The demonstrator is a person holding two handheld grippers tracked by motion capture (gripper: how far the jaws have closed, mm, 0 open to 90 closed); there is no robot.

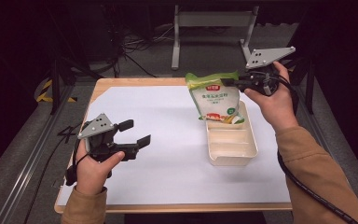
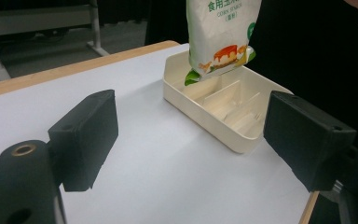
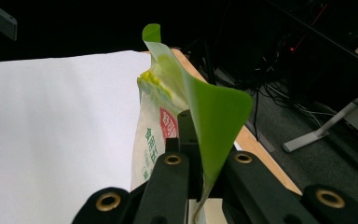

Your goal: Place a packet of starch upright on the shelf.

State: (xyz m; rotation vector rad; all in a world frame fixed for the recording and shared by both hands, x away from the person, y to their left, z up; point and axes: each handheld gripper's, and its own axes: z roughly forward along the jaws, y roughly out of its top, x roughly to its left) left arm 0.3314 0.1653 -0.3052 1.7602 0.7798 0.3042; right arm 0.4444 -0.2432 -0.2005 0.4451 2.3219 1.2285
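Observation:
A white and green bag of corn starch (image 1: 216, 97) hangs upright, its bottom just above the far end of the cream divided tray (image 1: 249, 151). My right gripper (image 1: 228, 82) is shut on the bag's green top edge (image 3: 200, 107), pinching it from the right. In the left gripper view the bag (image 2: 221, 35) dangles over the tray (image 2: 200, 119). My left gripper (image 1: 135, 133) stands open near the table's left, over the white sheet, with nothing between its pads (image 2: 86, 135). It points toward the tray.
The white sheet (image 1: 168, 140) covers most of the wooden table (image 1: 121, 82). Beyond the far edge stand a grey metal frame (image 1: 212, 21) and cables on the floor. Metal rails run along both sides of the table.

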